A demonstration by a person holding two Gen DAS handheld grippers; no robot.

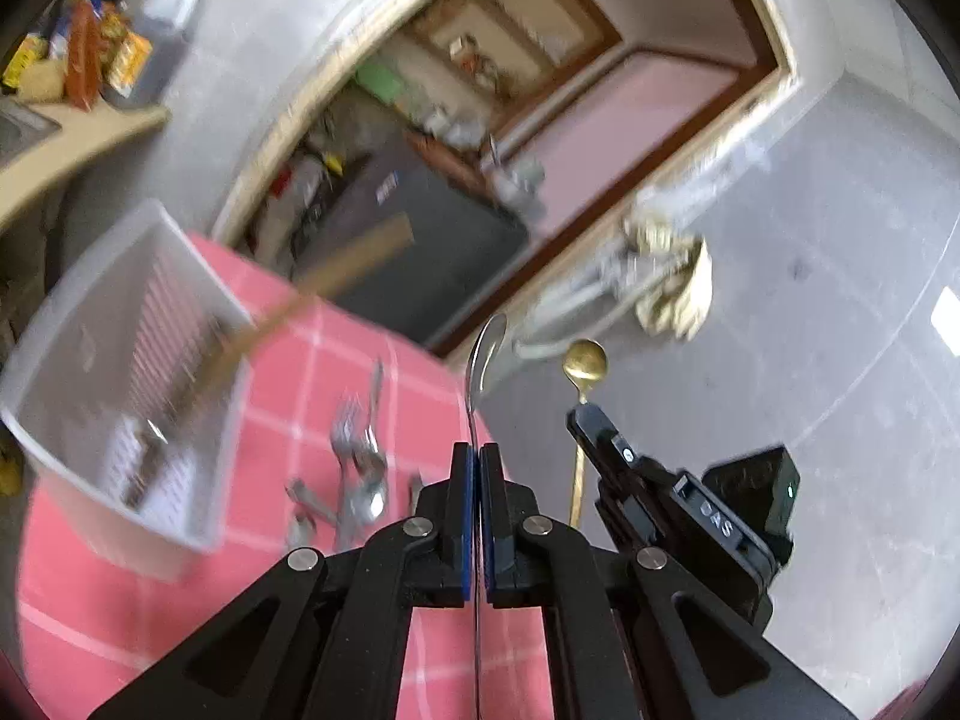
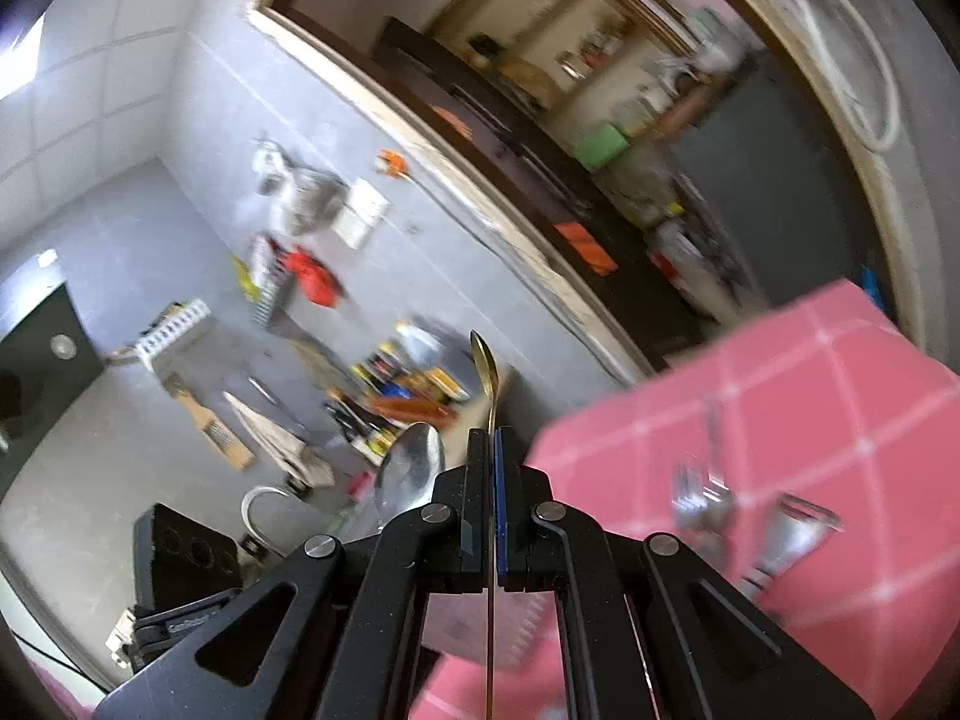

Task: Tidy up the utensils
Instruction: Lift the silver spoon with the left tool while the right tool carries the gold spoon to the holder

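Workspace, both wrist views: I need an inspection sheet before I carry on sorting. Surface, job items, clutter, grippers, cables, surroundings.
Surface: pink checked tablecloth, flat, blurred by motion.
Job's things: white slotted basket on the cloth, a wooden-handled utensil sticking out of it; loose pile of forks and spoons beside it; silver spoon and gold spoon lifted clear.
Clutter: nothing seen on the cloth beyond the cutlery.
Grippers: left gripper jaws shut on the silver spoon's handle; right gripper jaws shut on the gold spoon's handle.
Cables: white hose or cord on the wall, away from the table.
Surroundings: grey wall, doorway, counter with packets and bottles.
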